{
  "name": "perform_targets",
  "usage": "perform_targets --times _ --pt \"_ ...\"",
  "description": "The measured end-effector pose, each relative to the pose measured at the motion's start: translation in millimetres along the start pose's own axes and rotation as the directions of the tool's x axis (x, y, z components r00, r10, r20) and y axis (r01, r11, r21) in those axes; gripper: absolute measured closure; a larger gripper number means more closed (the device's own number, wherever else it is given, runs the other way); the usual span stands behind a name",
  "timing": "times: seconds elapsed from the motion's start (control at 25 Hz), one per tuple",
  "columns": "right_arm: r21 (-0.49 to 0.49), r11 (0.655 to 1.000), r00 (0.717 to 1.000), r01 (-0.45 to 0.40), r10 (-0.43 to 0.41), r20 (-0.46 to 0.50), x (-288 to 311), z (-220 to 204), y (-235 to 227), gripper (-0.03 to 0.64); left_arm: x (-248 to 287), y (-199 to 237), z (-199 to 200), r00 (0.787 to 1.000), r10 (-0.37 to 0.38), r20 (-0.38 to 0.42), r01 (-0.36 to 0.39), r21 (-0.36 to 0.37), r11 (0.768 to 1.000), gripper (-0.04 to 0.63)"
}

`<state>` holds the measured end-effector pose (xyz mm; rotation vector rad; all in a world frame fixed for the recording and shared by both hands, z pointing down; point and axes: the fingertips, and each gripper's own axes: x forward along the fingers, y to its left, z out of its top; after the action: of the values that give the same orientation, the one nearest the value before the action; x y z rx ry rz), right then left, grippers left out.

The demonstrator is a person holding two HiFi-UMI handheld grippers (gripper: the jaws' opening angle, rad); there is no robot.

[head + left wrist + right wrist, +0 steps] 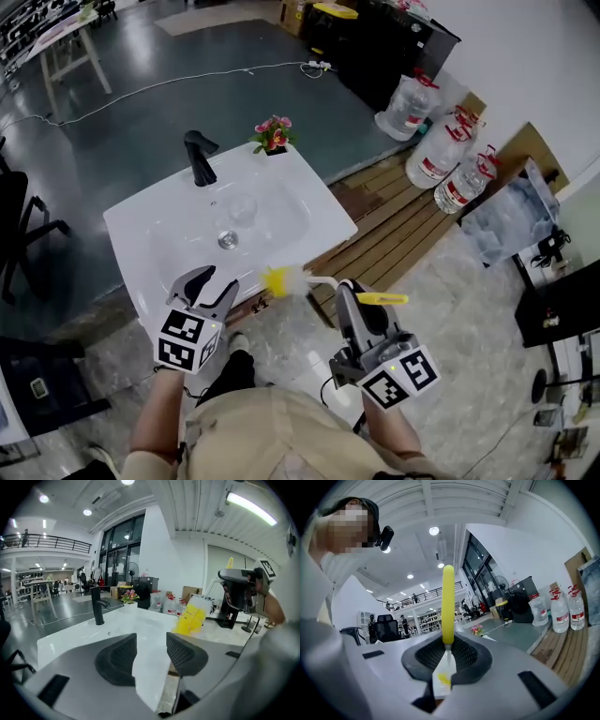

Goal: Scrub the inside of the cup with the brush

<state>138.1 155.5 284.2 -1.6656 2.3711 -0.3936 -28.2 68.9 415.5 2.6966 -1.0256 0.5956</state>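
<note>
A clear cup stands in the basin of the white sink, above the drain. My left gripper hovers over the sink's front edge, open, with nothing between its jaws. My right gripper is off the sink's front right corner, shut on the brush's yellow handle. The brush's yellow bristle head points left toward the left gripper, level with the sink's front rim. The left gripper view shows that bristle head to its right.
A black faucet and a small pot of flowers stand at the sink's back. Large water bottles sit on a wooden pallet to the right. A black office chair is at the left.
</note>
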Motion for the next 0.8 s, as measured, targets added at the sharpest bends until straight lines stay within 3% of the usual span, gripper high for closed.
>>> perform_targets --times 0.28,0.52,0.8 --pt "-0.028 0.999 0.999 0.019 -0.020 -0.035 80 0 -8 0.569 44 66 -5 0.996 0.012 -0.092 -0.004 0.086 0.996 0.410" --pt "-0.059 0.998 0.998 0.029 -0.032 -0.050 129 -1 -7 0.569 83 96 -23 0.983 -0.046 -0.176 0.060 0.079 0.995 0.410" --pt "-0.088 0.996 0.996 0.022 -0.030 -0.087 161 -1 -20 0.569 124 113 -46 0.971 -0.048 -0.234 0.065 0.067 0.996 0.410"
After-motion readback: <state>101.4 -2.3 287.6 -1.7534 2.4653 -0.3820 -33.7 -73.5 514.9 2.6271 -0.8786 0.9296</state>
